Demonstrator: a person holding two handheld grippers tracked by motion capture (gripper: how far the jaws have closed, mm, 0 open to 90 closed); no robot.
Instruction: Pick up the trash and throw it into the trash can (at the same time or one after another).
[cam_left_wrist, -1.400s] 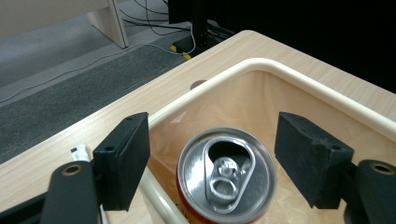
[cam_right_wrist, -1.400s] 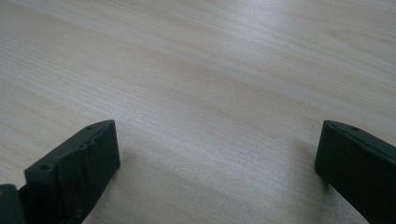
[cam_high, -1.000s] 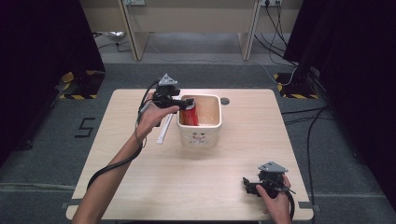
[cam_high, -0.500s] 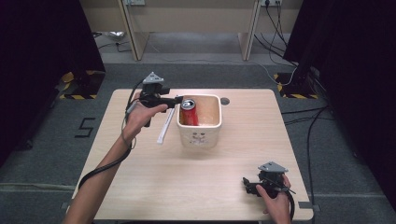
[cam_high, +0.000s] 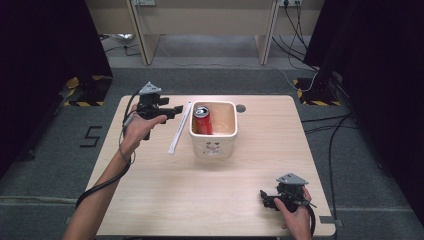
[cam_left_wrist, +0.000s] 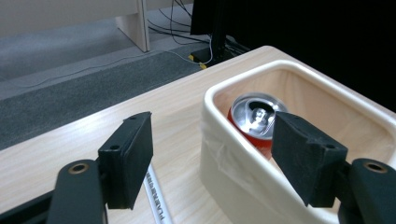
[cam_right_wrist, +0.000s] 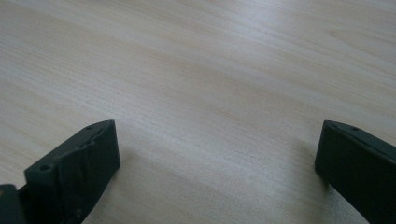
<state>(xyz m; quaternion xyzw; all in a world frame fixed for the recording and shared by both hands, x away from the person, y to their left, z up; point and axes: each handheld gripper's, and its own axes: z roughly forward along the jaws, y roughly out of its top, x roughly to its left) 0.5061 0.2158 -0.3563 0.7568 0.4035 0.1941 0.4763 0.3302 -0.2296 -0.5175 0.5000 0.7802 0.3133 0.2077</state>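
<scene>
One red soda can (cam_high: 202, 121) stands upright inside cream tub (cam_high: 214, 148), against its left wall. Left gripper (cam_high: 171, 111) hovers just left of tub, jaws released, nothing between them. White straw (cam_high: 179, 128) flat on tabletop (cam_high: 200, 200) beside tub. Right gripper (cam_high: 264, 198) at near right corner, jaws spread wide, empty.

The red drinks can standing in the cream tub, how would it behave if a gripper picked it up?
The red metal drinks can stands upright against the left wall of the cream plastic tub, so it probably would not tip far. Its smooth round side may be slippery between flat pads. The tab looks opened in the left gripper view, so it may be light and dent easily.
</scene>
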